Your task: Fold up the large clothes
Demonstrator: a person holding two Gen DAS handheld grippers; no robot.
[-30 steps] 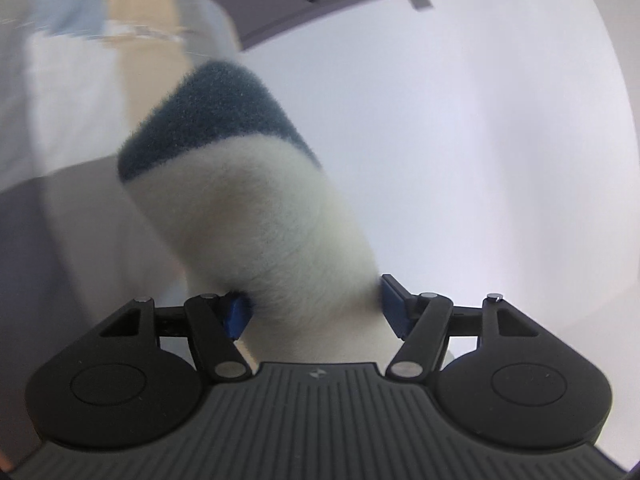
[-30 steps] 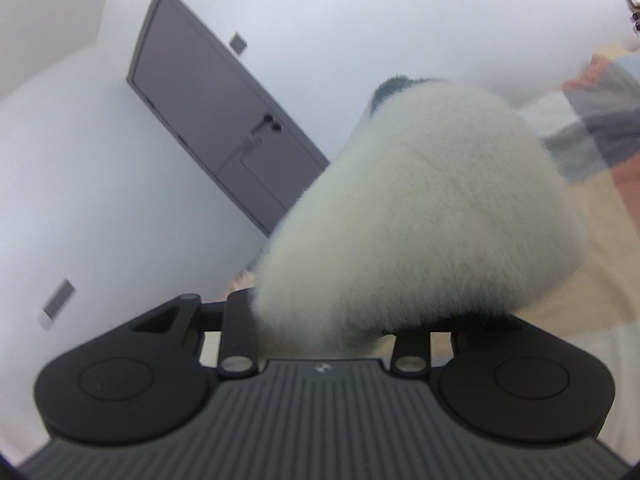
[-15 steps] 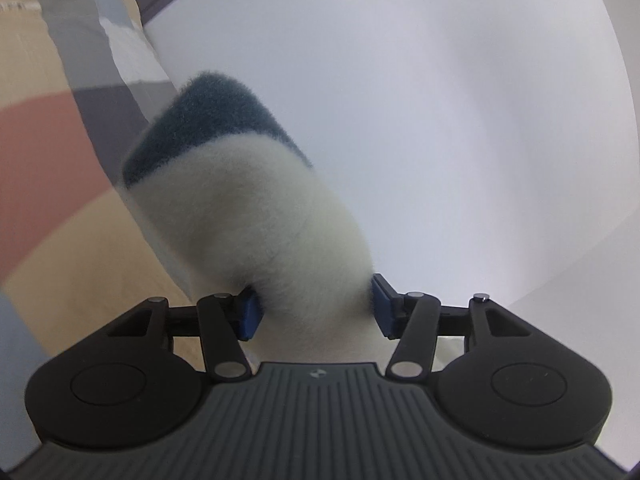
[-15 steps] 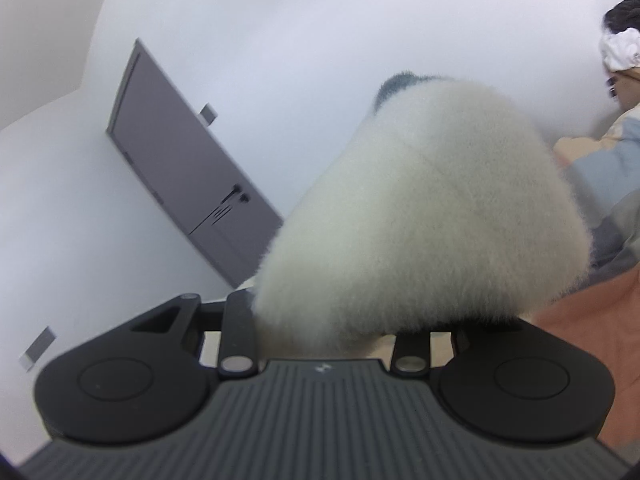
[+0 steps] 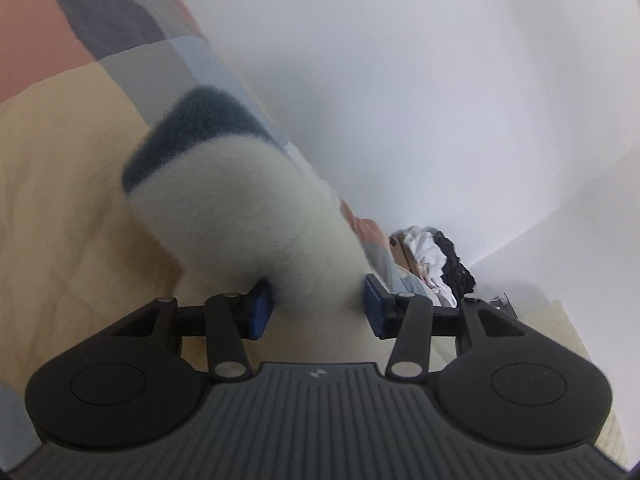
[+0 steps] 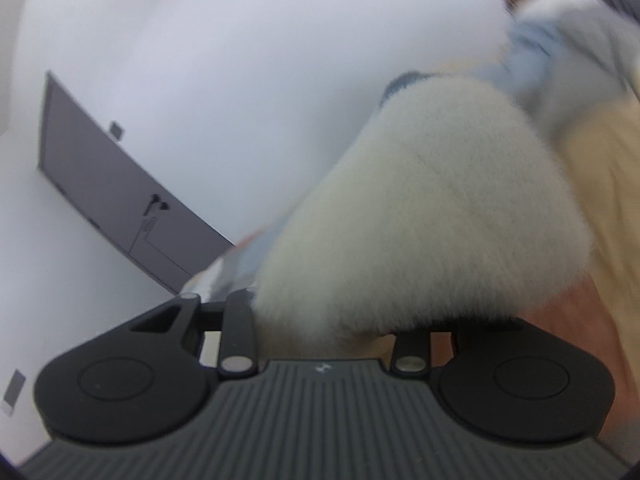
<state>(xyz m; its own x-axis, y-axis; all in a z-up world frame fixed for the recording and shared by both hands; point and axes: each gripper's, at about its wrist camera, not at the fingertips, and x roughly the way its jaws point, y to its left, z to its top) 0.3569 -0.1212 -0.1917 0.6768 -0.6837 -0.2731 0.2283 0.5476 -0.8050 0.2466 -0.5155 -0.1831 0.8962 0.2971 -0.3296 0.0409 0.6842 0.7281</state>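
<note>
A fluffy cream garment (image 5: 248, 216) with a dark blue band at its far end fills the middle of both wrist views, held up over a bed (image 5: 68, 208) covered in a patchwork quilt of tan, rust, grey and pale blue.

In the left view the garment rises from between the blue pads (image 5: 258, 314) of the left claw (image 5: 318, 312) toward 11 o'clock. The jaws stand about half apart and are closing, and the pile presses against both pads.

In the right view a thicker bunch of the same garment (image 6: 432, 224) bulges over the right claw (image 6: 326, 320), leaning toward 1 o'clock. Its pads are hidden under the pile. The jaws look narrowly set, and the cloth appears gripped between them.

The biggest risk, as I judge it, is that the bulky fleece comes down on the bed bunched rather than flat, because both claws hold thick wads rather than a clean edge. A smaller risk is slippage on the left: deep pile compresses, so the cloth could slide out of the grip. With most of the garment out of sight below the claws, the fold line cannot be judged.

Around the scene: a white wall (image 5: 420, 80) fills the upper right of the left view. A grey door (image 6: 112, 196) sits at 9 o'clock in the right view. A heap of white and black clothes (image 5: 436, 260) lies at 4 o'clock in the left view, near the bed's edge and apart from the garment. Nothing visible blocks the bed surface below.
</note>
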